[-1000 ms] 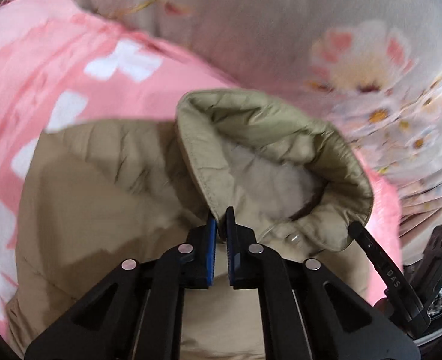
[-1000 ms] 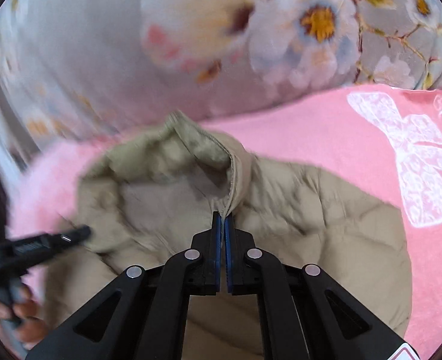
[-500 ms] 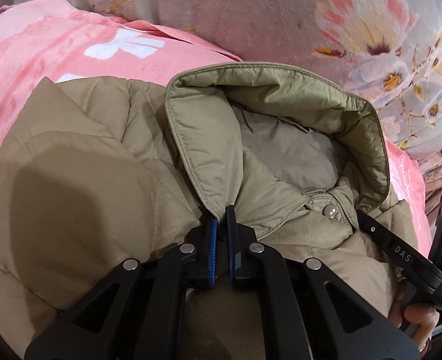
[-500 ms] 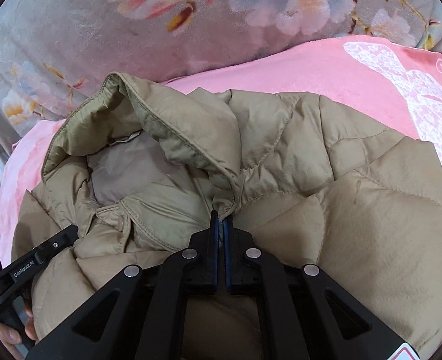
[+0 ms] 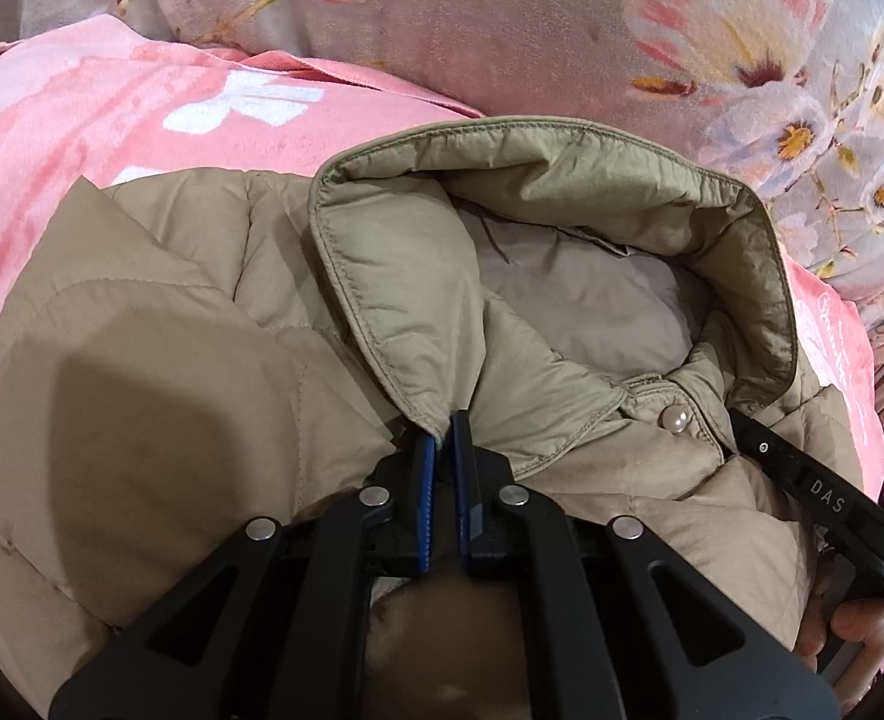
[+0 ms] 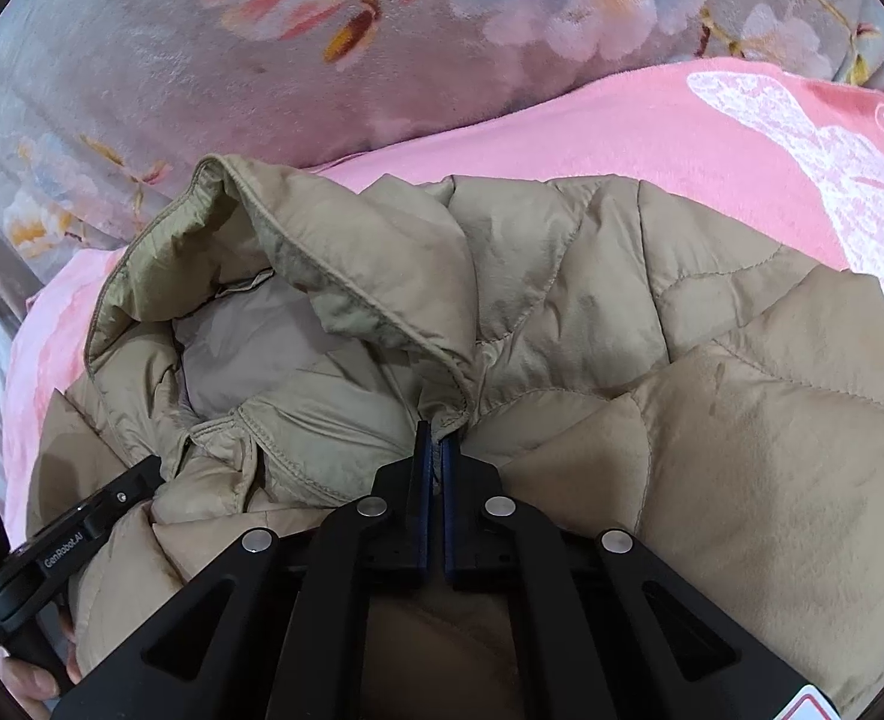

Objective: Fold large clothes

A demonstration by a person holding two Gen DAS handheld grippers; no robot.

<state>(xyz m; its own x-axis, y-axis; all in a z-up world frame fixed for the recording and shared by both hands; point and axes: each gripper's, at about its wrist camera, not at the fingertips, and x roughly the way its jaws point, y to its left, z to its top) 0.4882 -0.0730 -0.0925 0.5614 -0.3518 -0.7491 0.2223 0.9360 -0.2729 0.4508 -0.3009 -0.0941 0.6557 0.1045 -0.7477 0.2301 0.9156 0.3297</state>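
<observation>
A tan quilted puffer jacket (image 5: 160, 360) with a stand-up collar (image 5: 538, 180) lies on a pink blanket, collar end away from me. It also fills the right wrist view (image 6: 712, 372). My left gripper (image 5: 444, 429) is shut on the left corner of the collar. My right gripper (image 6: 436, 435) is shut on the right corner of the collar (image 6: 382, 276). Each gripper shows at the edge of the other's view, the right one (image 5: 826, 504) and the left one (image 6: 70, 546). The jacket's lower part is hidden under the grippers.
A pink blanket (image 5: 112, 114) with white prints lies under the jacket; it also shows in the right wrist view (image 6: 652, 126). A grey floral quilt (image 5: 502, 18) rises just beyond the collar, also in the right wrist view (image 6: 262, 60).
Both grippers, still shut on the collar corners, have come down and forward with the jacket. It was blurred and lifted a second ago; now it lies spread on the blanket, almost still.
</observation>
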